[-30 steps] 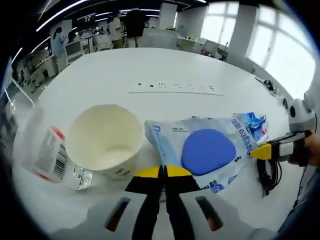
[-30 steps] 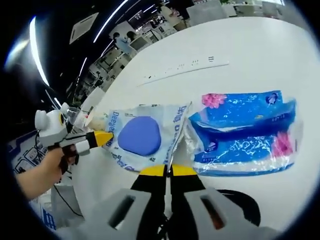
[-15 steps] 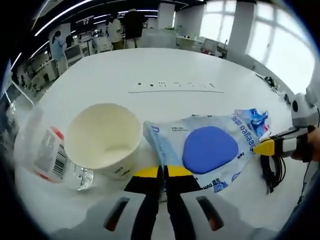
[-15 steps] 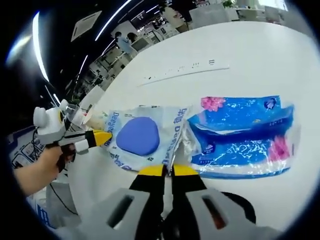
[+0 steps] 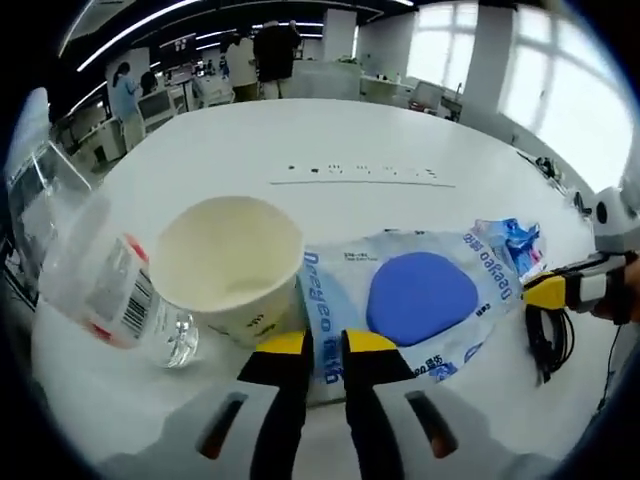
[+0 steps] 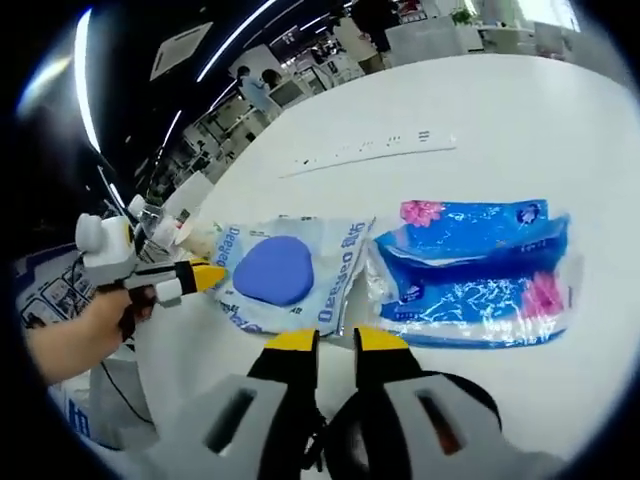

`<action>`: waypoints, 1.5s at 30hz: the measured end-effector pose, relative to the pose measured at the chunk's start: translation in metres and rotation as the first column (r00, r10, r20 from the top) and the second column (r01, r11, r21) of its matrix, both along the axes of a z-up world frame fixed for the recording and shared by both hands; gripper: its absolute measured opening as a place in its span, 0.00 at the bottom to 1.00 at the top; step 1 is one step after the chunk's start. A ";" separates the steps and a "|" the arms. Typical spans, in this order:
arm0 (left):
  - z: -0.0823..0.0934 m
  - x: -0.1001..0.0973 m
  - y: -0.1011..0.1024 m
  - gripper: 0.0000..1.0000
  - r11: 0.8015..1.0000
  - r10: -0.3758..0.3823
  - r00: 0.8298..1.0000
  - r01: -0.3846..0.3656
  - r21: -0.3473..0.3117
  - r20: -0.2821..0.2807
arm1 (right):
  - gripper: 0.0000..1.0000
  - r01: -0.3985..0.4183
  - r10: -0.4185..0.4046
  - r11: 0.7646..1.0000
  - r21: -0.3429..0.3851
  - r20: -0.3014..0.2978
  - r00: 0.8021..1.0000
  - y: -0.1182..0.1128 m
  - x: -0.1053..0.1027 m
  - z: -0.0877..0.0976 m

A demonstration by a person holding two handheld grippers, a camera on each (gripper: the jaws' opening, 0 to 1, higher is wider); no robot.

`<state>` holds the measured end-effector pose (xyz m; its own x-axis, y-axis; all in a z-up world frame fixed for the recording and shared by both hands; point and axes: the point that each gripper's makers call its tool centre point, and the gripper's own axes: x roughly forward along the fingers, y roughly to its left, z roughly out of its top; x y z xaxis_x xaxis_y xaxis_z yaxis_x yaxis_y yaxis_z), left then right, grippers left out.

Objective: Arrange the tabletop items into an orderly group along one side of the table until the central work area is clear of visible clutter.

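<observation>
White round table (image 5: pixel 400 130). Left gripper (image 5: pixel 322 345) has its yellow-tipped jaws parted, the near edge of the flat white pouch with a blue oval (image 5: pixel 415 300) lying between them. Cream paper cup (image 5: pixel 230 265) sits just left of the pouch; a clear plastic bottle (image 5: pixel 100 290) lies further left. Right gripper (image 6: pixel 335 340) is likewise parted, tips just short of the pouch (image 6: pixel 285 272) and the blue plastic tissue pack (image 6: pixel 480 270) beside it.

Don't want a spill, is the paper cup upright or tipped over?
Upright: the paper cup stands on its base on the table, round mouth up; it looks empty.
</observation>
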<state>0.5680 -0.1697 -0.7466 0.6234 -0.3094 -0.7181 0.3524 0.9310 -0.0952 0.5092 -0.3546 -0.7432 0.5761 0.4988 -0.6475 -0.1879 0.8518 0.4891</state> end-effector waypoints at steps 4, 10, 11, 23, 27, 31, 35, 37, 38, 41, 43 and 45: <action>-0.004 -0.003 0.000 0.14 1.000 -0.007 1.000 0.007 0.000 -0.003 | 0.13 0.003 -0.003 1.000 0.021 0.020 1.000 -0.001 -0.007 0.009; -0.005 -0.005 0.000 0.20 1.000 -0.006 1.000 0.006 -0.005 0.009 | 0.14 -0.021 0.021 1.000 -0.001 0.078 0.997 -0.006 -0.019 0.020; -0.005 -0.005 0.000 0.21 1.000 -0.007 1.000 0.007 -0.002 0.009 | 0.14 -0.031 0.031 1.000 -0.004 0.085 0.996 -0.004 -0.020 0.022; -0.002 -0.012 0.008 0.31 1.000 0.009 1.000 -0.009 0.006 0.027 | 0.21 -0.060 0.057 0.998 0.021 0.125 0.990 -0.009 -0.044 0.034; 0.004 -0.019 0.011 0.35 1.000 0.023 0.999 -0.023 -0.013 0.043 | 0.25 -0.059 0.059 0.998 -0.005 0.152 0.987 -0.022 -0.053 0.037; 0.006 -0.026 0.016 0.38 0.999 0.033 0.998 -0.032 -0.017 0.055 | 0.29 -0.056 0.064 0.997 -0.048 0.172 0.983 -0.033 -0.059 0.040; 0.012 -0.033 0.020 0.44 0.998 0.049 0.996 -0.046 -0.048 0.069 | 0.34 -0.036 0.048 0.997 -0.070 0.180 0.983 -0.044 -0.064 0.040; 0.015 -0.036 0.022 0.48 0.997 0.054 0.996 -0.050 -0.055 0.075 | 0.37 -0.018 0.033 0.996 -0.085 0.180 0.983 -0.051 -0.066 0.040; 0.017 -0.038 0.023 0.49 0.997 0.055 0.995 -0.051 -0.055 0.079 | 0.38 -0.009 0.025 0.996 -0.088 0.180 0.983 -0.054 -0.068 0.040; 0.021 -0.042 0.026 0.51 0.997 0.056 0.995 -0.051 -0.058 0.087 | 0.43 0.012 0.005 0.996 -0.091 0.182 0.983 -0.061 -0.071 0.042; 0.025 -0.045 0.028 0.52 0.997 0.054 0.994 -0.048 -0.062 0.096 | 0.46 0.013 0.006 0.994 -0.105 0.185 0.983 -0.065 -0.075 0.043; 0.030 -0.049 0.030 0.53 0.997 0.055 0.993 -0.049 -0.061 0.107 | 0.48 0.005 0.021 0.991 -0.133 0.191 0.981 -0.067 -0.078 0.044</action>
